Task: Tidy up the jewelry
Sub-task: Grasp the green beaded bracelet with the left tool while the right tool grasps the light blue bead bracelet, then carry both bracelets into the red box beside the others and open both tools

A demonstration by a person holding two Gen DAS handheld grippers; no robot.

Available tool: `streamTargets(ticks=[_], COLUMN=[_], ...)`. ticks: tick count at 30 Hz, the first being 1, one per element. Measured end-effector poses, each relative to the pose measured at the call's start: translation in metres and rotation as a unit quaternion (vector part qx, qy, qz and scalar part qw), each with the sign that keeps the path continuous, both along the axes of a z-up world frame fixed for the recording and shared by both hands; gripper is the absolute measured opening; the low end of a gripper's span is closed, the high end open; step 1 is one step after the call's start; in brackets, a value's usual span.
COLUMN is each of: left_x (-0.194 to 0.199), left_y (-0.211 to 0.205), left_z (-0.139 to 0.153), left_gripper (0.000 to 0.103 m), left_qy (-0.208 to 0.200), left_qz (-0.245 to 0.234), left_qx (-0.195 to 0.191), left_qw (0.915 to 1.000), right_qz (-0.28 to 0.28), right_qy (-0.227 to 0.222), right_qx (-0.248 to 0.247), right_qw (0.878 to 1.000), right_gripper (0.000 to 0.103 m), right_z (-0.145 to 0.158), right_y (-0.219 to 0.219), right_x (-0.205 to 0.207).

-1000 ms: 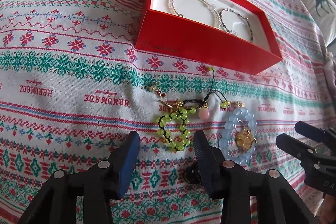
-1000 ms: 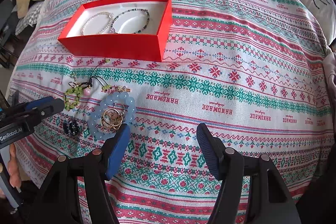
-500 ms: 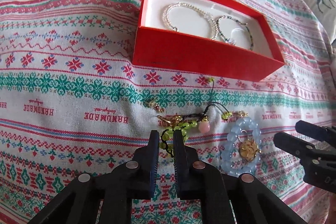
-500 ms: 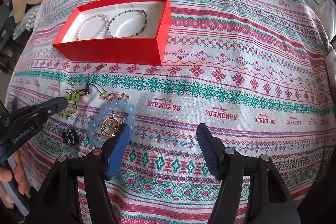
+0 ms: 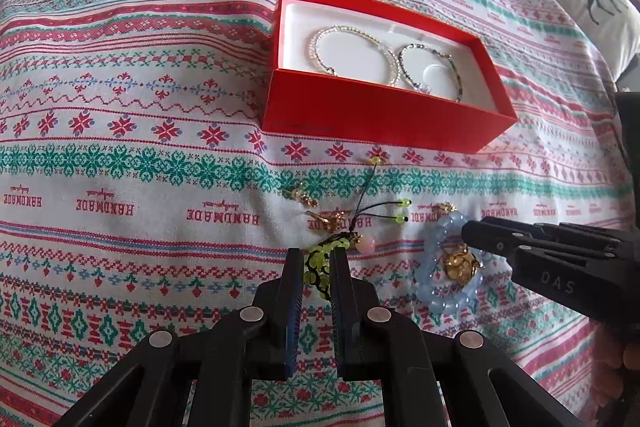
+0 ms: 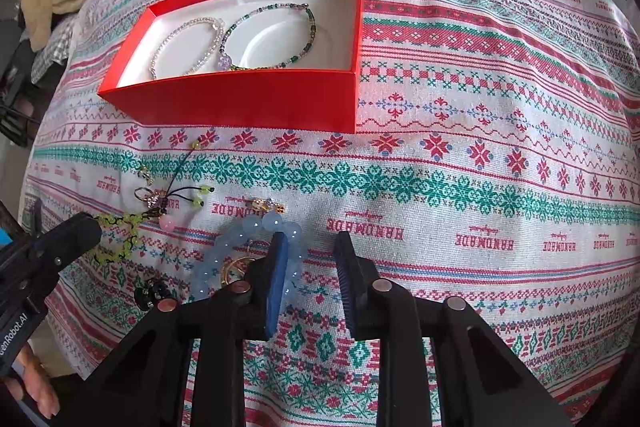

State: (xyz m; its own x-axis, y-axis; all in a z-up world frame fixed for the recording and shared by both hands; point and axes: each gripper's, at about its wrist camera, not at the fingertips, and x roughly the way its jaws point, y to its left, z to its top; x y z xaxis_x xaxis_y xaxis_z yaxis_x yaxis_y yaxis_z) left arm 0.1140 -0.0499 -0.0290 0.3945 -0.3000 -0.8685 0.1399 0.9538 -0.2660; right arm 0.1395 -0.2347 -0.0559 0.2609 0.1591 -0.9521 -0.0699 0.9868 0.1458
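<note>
Left gripper [image 5: 314, 263] is pinched down tight on the green bead bracelet [image 5: 316, 269], the loop squeezed between the two blue pads on the patterned cloth [image 5: 120, 155]. The bracelet lies just in front of the red box [image 5: 380, 115], on its near side. Its long axis runs toward that box: beaded loop at the gripper end, pink bead [image 5: 367, 245] and black cords [image 5: 366, 199] fanning away toward the box's front wall, three cord ends tipped with green beads.

Crowded neighbourhood here. Two small gold earrings [image 5: 316, 209] sit just beside the cords, between bracelet and box. To the right of the green bracelet, the pale blue bead bracelet [image 6: 248, 251] lies flat with a gold ring piece [image 5: 460, 264] inside its circle. The right gripper [image 6: 310, 247] has its jaws partly open, one blue pad resting over the blue bracelet's rim, the other out on bare cloth, nothing gripped. A small dark object [image 6: 154, 293] lies near the blue bracelet, on the side away from the box; too blurred to identify.

Inside the red box, on its white liner, a pearl-white bracelet [image 6: 188, 45] and a dark green-and-purple one [image 6: 276, 35] lie side by side, touching.
</note>
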Motion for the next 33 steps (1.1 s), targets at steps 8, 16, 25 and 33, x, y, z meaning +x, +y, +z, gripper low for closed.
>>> streamTargets(ticks=[8, 16, 25, 33], left_x=[-0.005, -0.012, -0.018, -0.016], left_y=[0.008, 0.008, 0.015, 0.012], left_z=[0.0, 0.009, 0.021, 0.016], left_gripper=[0.007, 0.007, 0.007, 0.007], left_qy=[0.006, -0.002, -0.012, -0.004], left_qz=[0.004, 0.005, 0.009, 0.009], left_qx=[-0.005, -0.012, -0.017, -0.009], left_qw=[1.0, 0.9999, 0.9997, 0.9999], right_qz=[0.017, 0.015, 0.009, -0.005], right_qy=[0.0, -0.014, -0.04, -0.028], right_qx=[0.016, 0.017, 0.04, 0.024], right_qw=[1.0, 1.0, 0.998, 0.999], right_gripper=[0.013, 0.012, 0.012, 0.013], right_z=[-0.013, -0.001, 0.024, 0.02], right_y=[0.014, 0.003, -0.004, -0.014], right_x=[0.009, -0.006, -0.016, -0.011])
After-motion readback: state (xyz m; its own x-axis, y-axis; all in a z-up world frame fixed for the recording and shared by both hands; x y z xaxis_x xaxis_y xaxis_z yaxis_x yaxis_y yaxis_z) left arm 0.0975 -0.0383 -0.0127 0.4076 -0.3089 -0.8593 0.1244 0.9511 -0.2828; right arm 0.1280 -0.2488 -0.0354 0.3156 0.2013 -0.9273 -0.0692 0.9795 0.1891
